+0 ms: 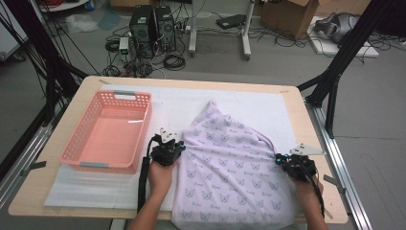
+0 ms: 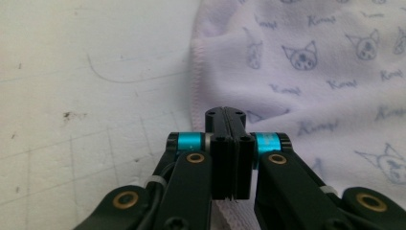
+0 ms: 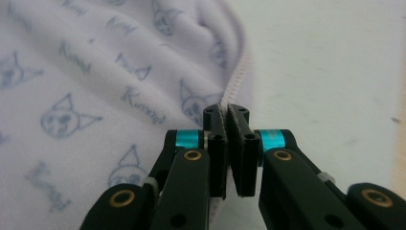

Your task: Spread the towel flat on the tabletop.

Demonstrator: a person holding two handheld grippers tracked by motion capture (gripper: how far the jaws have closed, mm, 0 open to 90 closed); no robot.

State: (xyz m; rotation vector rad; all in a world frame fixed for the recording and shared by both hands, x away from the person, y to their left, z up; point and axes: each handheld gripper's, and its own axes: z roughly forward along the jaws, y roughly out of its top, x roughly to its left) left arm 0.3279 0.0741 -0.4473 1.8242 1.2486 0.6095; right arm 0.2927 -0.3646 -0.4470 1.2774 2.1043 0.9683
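Observation:
A pale lilac cloth (image 1: 230, 163) printed with small cat faces lies spread over the right half of the table, and its near end hangs over the front edge. My left gripper (image 1: 181, 146) sits at the cloth's left edge. In the left gripper view its jaws (image 2: 225, 113) are pressed together on the hemmed edge of the cloth (image 2: 325, 72). My right gripper (image 1: 279, 157) is at the cloth's right edge. In the right gripper view the cloth's (image 3: 72, 96) stitched hem runs in between its jaws (image 3: 225, 110), which pinch it.
A pink plastic basket (image 1: 69, 143) stands on the left of the table, close to the left hand. A white foam mat (image 1: 268, 103) covers the wooden tabletop (image 1: 43, 191). Computers, cables and boxes lie on the floor beyond the far edge.

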